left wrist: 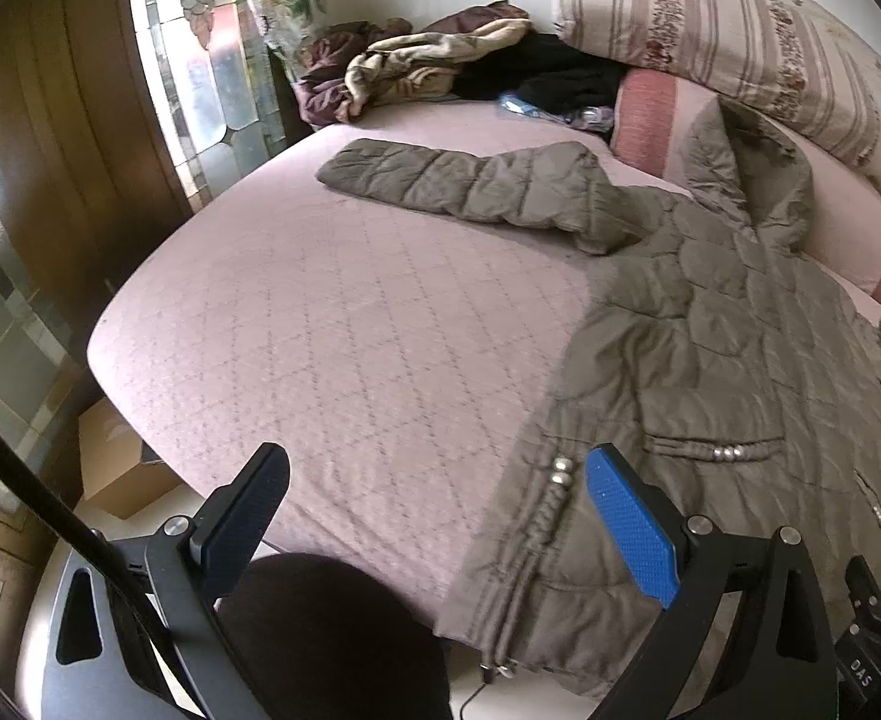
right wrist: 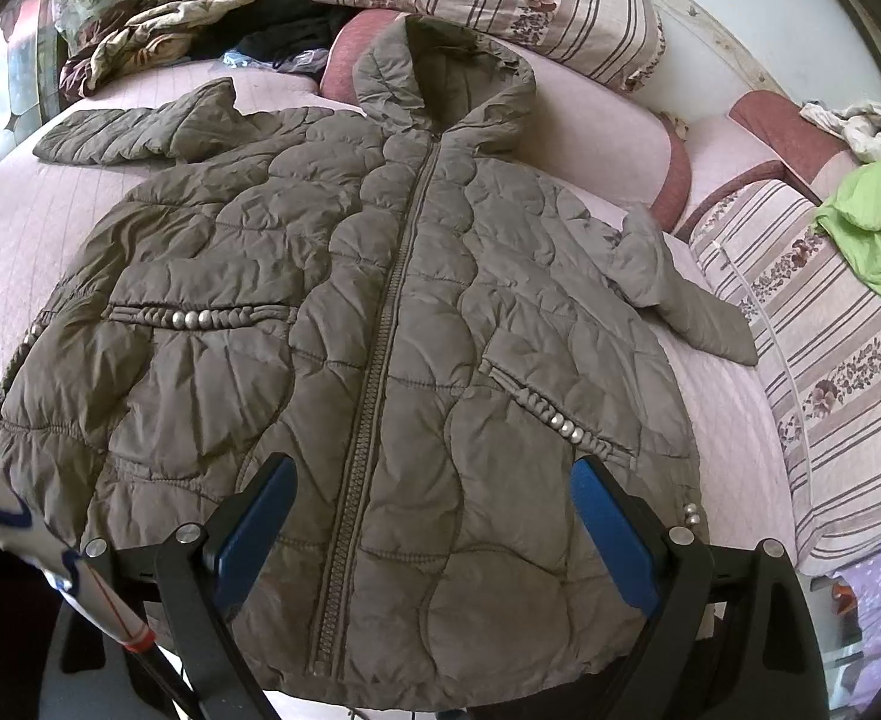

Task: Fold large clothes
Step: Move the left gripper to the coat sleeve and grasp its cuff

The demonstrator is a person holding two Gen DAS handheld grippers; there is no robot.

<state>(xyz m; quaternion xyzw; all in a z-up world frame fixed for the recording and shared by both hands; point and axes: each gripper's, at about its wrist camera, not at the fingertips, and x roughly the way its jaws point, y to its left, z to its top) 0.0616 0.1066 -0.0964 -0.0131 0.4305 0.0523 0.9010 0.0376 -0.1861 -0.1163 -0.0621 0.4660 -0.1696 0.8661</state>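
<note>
Jacket (right wrist: 380, 312) lies flat, zipped, front up on bed (left wrist: 332, 324), sleeves out. My left gripper (left wrist: 434, 516) and right gripper (right wrist: 428, 522) both spread, empty, above hem. Risk: slippery puffy quilting (thick) slides from pinch, fold goes crooked

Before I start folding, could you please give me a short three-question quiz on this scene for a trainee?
1. True or false: the coat lies zipped, front up, on the bed.
2. Which sleeve lies stretched further out from the body: A left in the right wrist view, B right?
3. Fill in: the left tool and right tool are both ____.

Key: 1 true; 2 A; 3 open, holding nothing.
</note>
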